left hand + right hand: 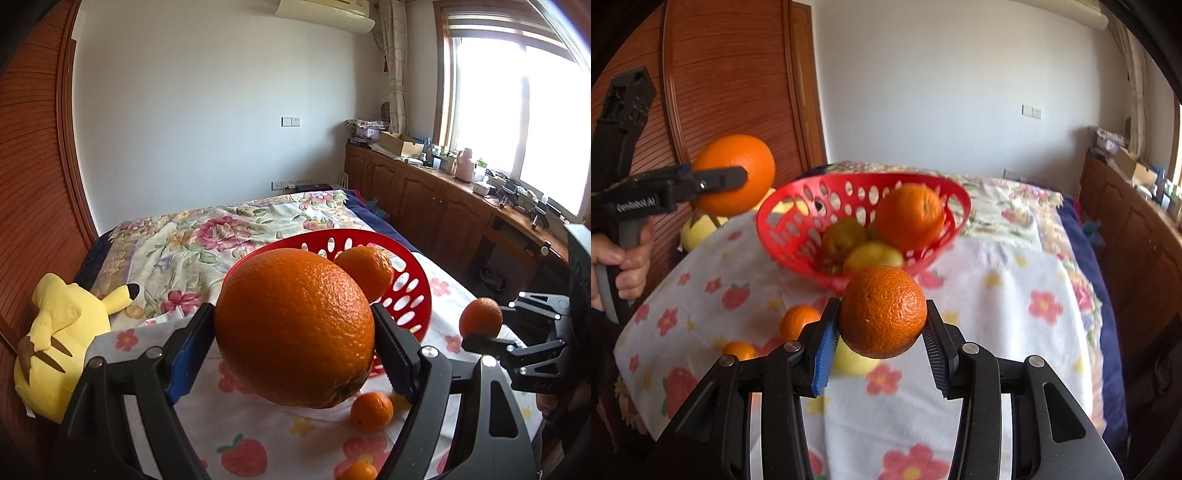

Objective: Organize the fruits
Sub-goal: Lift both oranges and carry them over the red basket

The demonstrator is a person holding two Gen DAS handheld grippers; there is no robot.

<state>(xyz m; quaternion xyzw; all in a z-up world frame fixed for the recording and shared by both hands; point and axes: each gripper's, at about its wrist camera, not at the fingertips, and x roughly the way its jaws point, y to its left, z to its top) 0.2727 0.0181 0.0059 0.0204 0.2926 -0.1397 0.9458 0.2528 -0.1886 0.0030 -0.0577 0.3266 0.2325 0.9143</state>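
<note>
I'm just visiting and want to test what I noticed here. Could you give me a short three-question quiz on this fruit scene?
1. True or false: the red basket is empty.
2. Which gripper holds the larger fruit? A) left B) right
3. Fill in: loose fruit lies on the flowered ____.

Key:
1. False; a large orange and yellowish fruits lie inside.
2. A; the left gripper clamps a big orange, while the right gripper clamps a small mandarin.
3. Cloth; small mandarins rest there.

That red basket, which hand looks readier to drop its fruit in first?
Probably right: the right gripper holds its small orange facing the red basket; the left gripper's big orange hangs off to its side.
</note>
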